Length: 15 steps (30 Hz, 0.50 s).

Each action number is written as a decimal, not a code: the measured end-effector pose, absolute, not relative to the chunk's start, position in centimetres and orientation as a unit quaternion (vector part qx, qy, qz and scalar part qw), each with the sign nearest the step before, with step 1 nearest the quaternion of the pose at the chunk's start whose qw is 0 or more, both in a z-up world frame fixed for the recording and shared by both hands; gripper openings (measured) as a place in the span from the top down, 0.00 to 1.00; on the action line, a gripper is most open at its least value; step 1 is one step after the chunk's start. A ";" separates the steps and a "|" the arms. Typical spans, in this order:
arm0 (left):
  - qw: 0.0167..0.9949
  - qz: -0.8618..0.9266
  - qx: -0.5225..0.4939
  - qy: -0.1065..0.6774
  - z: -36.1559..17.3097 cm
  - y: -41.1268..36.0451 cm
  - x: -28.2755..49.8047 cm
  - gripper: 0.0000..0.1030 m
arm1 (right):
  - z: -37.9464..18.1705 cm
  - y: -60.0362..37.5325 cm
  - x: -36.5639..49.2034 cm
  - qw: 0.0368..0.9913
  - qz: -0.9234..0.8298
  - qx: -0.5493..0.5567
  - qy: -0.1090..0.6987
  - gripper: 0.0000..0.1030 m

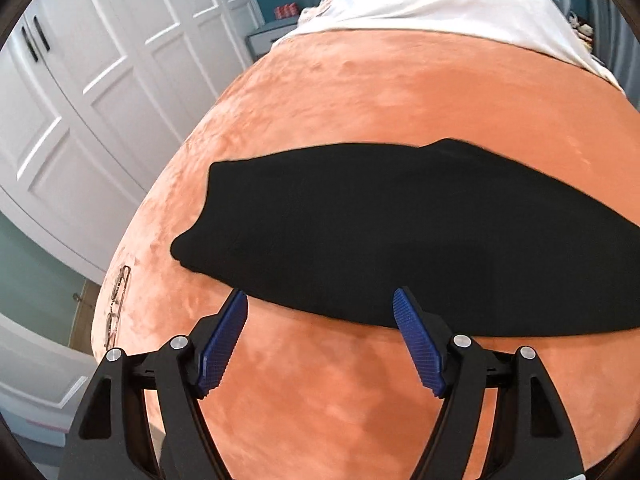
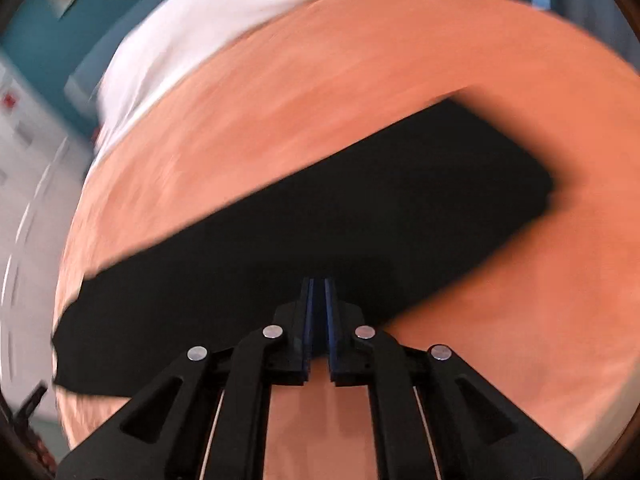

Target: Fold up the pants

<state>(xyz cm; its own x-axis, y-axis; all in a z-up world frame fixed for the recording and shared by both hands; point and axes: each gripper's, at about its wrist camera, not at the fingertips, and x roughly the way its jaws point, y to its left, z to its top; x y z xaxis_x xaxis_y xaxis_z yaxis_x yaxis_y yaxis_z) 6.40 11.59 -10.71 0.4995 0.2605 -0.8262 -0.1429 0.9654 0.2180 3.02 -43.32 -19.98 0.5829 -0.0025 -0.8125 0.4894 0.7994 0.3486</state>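
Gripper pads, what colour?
Blue, ribbed pads; clearest in the left wrist view.

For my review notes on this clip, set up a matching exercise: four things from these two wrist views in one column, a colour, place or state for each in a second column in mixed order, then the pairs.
Column 1
1. pants
2. left gripper
3. right gripper
4. eyeglasses

Column 2
A. jaws nearly together
B. black, lying flat on the orange blanket
C. near the bed's edge on the wardrobe side
D. jaws spread wide, nothing between them

Pairs: 1-B, 2-D, 3-A, 4-C
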 end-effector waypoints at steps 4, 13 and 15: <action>0.860 0.089 0.035 0.501 -10.0 8.6 5.9 0.26 | -19.7 -51.3 -1.2 0.824 -0.208 0.345 0.399 0.89; 0.863 0.053 0.079 0.497 -8.2 2.2 4.8 0.25 | -22.9 -56.3 -1.9 0.824 -0.202 0.358 0.390 0.66; 0.865 0.045 0.090 0.491 -7.9 1.2 4.5 0.22 | -23.3 -56.8 -2.5 0.821 -0.181 0.389 0.377 0.65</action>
